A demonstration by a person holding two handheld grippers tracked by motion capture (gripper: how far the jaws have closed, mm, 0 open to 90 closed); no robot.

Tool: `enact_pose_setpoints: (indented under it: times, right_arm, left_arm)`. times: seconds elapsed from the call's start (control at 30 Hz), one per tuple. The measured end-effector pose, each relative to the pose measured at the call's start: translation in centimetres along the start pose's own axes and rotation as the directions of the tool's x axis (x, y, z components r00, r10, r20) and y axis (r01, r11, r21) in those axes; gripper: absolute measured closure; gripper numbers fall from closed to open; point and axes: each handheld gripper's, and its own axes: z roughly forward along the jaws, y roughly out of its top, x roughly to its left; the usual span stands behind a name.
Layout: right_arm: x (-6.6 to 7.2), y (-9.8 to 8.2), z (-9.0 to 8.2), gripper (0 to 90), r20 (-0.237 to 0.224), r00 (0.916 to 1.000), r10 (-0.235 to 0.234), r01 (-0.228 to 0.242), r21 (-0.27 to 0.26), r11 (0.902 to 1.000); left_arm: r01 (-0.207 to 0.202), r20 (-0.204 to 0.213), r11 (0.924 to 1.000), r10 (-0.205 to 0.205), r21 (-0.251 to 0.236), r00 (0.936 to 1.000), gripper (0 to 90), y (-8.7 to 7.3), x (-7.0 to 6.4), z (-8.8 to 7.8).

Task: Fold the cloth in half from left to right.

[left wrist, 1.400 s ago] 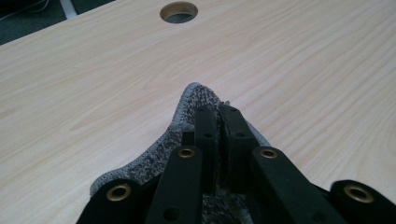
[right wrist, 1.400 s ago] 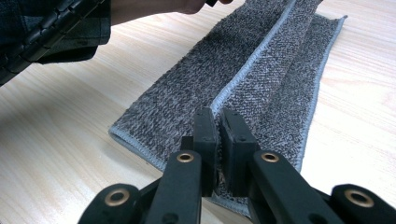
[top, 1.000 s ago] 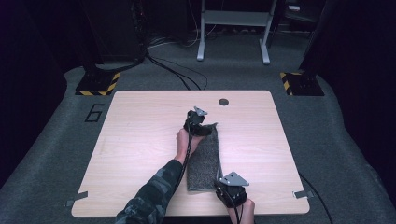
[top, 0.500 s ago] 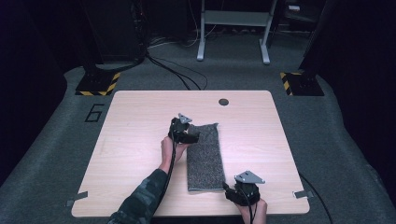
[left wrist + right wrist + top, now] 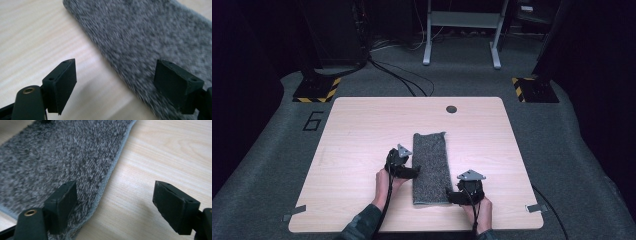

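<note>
A folded grey towel (image 5: 430, 167) lies lengthwise on the wooden table (image 5: 357, 130), its fuzzy pile also seen up close (image 5: 150, 37) (image 5: 57, 152). My left gripper (image 5: 414, 171) sits at the towel's left long edge, about midway. Its jaws have just been opening and stand open over that edge, gripping nothing (image 5: 113, 80). My right gripper (image 5: 451, 197) is at the towel's near right corner. Its jaws have just been opening too and stand open astride the hemmed edge (image 5: 113, 202), pressing on nothing.
A round dark grommet (image 5: 451, 109) sits in the table near its far edge. Cables (image 5: 397, 75) and hazard-striped feet (image 5: 314, 90) lie on the grey floor beyond. A metal frame (image 5: 462, 30) stands at the back.
The left gripper has come from the towel's far end back along its left edge toward the person. The right gripper has let go of the near end and shifted right.
</note>
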Motion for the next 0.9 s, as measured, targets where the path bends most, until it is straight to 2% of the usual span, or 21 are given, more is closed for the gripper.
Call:
enact_pose_setpoints:
  times: [0.1,0.2,0.3,0.43,0.9]
  right_arm:
    - [0.5,-0.2,0.3,17.5,0.002,1.0000,0.003,-0.003,0.024,0.9997]
    - [0.8,-0.3,0.3,17.4,0.014,0.9998,-0.012,0.012,0.011,0.9999]
    - [0.9,-0.3,0.3,16.1,0.013,0.9991,-0.039,0.039,0.012,0.9992]
    - [1.2,-0.3,0.4,15.0,0.005,0.9996,-0.028,0.027,0.022,0.9994]
    - [2.1,-0.4,0.4,14.7,-0.045,0.9977,-0.050,0.051,0.021,0.9985]
  left_arm:
    - [-0.033,-0.019,0.9993,0.033,0.019,0.9993,16.6,-0.4,-0.4,-0.1]
    - [-0.045,-0.023,0.9987,0.046,0.025,0.9987,16.7,-0.7,-0.5,-0.2]
    - [-0.043,-0.020,0.9988,0.043,0.023,0.9989,16.7,-0.9,-0.4,-0.3]
    - [-0.032,-0.015,0.9993,0.032,0.019,0.9994,16.5,-1.2,-0.1,-0.5]
    - [-0.013,-0.021,0.9995,0.014,0.028,0.9997,16.5,-2.4,0.5,-1.7]
